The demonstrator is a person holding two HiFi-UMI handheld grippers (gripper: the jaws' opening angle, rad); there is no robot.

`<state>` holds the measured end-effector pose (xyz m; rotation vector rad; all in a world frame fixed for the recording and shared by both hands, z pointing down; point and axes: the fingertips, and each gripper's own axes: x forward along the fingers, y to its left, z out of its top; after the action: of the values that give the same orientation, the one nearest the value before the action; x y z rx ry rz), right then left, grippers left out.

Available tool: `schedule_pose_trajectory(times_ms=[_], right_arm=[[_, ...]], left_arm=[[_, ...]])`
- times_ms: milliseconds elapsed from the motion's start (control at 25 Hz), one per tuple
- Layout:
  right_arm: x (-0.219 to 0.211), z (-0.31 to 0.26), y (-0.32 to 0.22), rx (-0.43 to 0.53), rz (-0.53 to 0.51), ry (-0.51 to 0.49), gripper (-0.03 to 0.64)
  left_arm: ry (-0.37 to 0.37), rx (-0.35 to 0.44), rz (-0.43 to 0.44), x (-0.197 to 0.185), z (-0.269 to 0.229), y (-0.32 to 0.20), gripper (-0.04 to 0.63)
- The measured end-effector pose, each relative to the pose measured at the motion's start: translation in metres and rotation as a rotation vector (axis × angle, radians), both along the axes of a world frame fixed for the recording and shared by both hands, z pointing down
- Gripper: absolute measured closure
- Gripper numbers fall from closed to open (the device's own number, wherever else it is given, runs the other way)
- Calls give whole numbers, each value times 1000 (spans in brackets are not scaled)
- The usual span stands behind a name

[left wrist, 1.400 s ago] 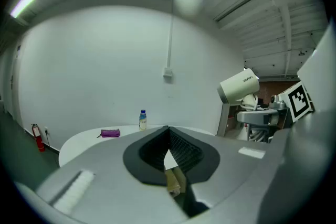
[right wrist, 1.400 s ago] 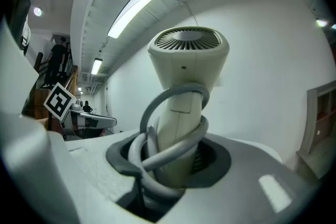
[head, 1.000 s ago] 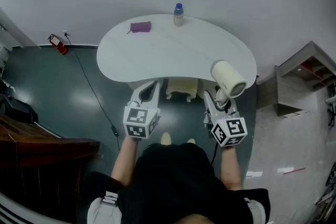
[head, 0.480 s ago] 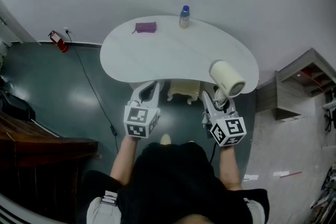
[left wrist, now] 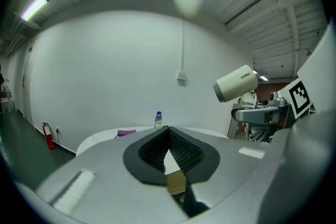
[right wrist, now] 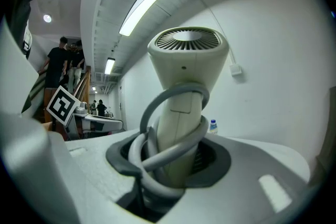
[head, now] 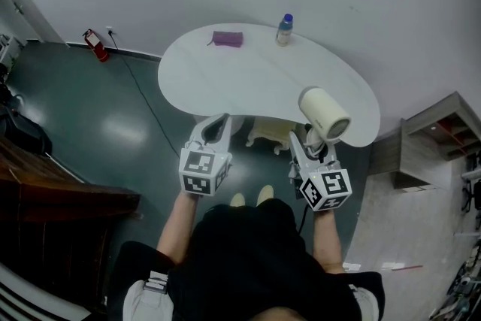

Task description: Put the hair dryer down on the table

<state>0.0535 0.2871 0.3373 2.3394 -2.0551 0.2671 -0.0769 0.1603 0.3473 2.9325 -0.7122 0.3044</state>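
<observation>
A cream hair dryer (head: 325, 113) stands upright in my right gripper (head: 310, 149), which is shut on its handle (right wrist: 176, 136); the grey cord (right wrist: 157, 152) is looped round the handle. Its barrel (right wrist: 186, 57) rises above the jaws, over the near right edge of the white kidney-shaped table (head: 248, 79). My left gripper (head: 216, 128) hangs just before the table's near edge, its jaws together at the tips with nothing held. In the left gripper view, past that gripper's (left wrist: 169, 129) jaws, the dryer (left wrist: 236, 83) shows at the right.
A small bottle with a blue cap (head: 284, 30) and a purple pouch (head: 227, 38) lie at the table's far side. A cream stool (head: 267, 133) stands under the table. A wooden shelf unit (head: 436, 139) is at the right, dark wooden furniture (head: 52, 199) at the left, and a red fire extinguisher (head: 93, 44) by the wall.
The person has moved up to the table, so both grippers stand nearer its edge and the scene has swung in the head view. The dryer stays held in the right gripper.
</observation>
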Motion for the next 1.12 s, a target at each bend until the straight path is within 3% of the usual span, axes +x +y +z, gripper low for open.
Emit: schedule_pose_trajectory(times_ms=[240, 520, 1120], right_arm=[[1, 8, -24, -11, -52, -8, 425], [32, 13, -68, -16, -100, -12, 425], [125, 30, -173, -57, -192, -10, 425]], left_arm=[[-10, -3, -39, -1, 4, -16, 591], [-30, -5, -98, 18, 10, -53, 591], [-49, -34, -179, 107, 22, -146, 591]])
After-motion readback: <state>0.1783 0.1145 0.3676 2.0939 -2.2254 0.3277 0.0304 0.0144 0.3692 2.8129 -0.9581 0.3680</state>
